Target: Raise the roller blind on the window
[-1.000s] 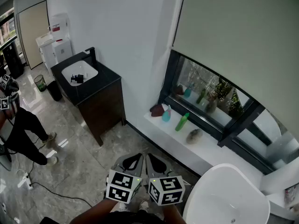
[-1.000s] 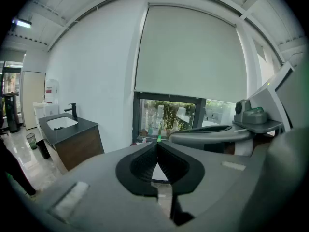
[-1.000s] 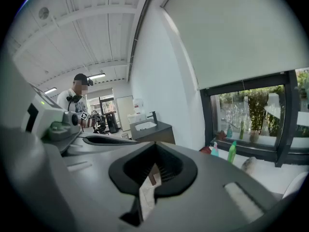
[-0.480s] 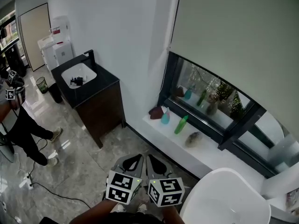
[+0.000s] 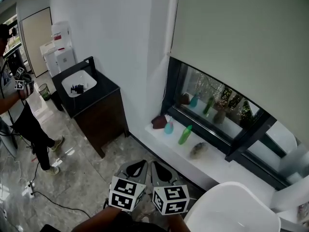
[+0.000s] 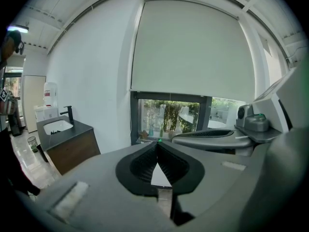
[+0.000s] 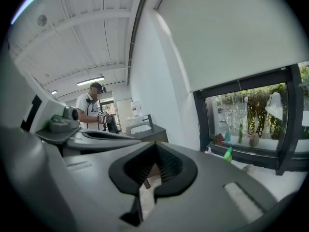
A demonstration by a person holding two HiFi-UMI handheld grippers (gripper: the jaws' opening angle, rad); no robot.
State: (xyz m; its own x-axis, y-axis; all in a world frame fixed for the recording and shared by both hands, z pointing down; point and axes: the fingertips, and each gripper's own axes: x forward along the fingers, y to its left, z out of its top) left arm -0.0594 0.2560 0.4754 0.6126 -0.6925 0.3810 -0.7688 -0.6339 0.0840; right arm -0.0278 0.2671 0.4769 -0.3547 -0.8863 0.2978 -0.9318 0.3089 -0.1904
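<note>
Mostly lowered: roller blind (image 5: 241, 42) plain pale, covering upper window (image 5: 212, 103).

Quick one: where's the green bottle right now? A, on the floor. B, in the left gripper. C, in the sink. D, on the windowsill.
D: the green bottle stands on the white windowsill, next to a blue bottle.

The white window sill (image 5: 213, 161) carries 4 things: the green bottle (image 5: 185, 135), a blue bottle (image 5: 169, 126) and a dark red object (image 5: 158, 121) left of it, and a grey lump (image 5: 198, 150) right of it.
</note>
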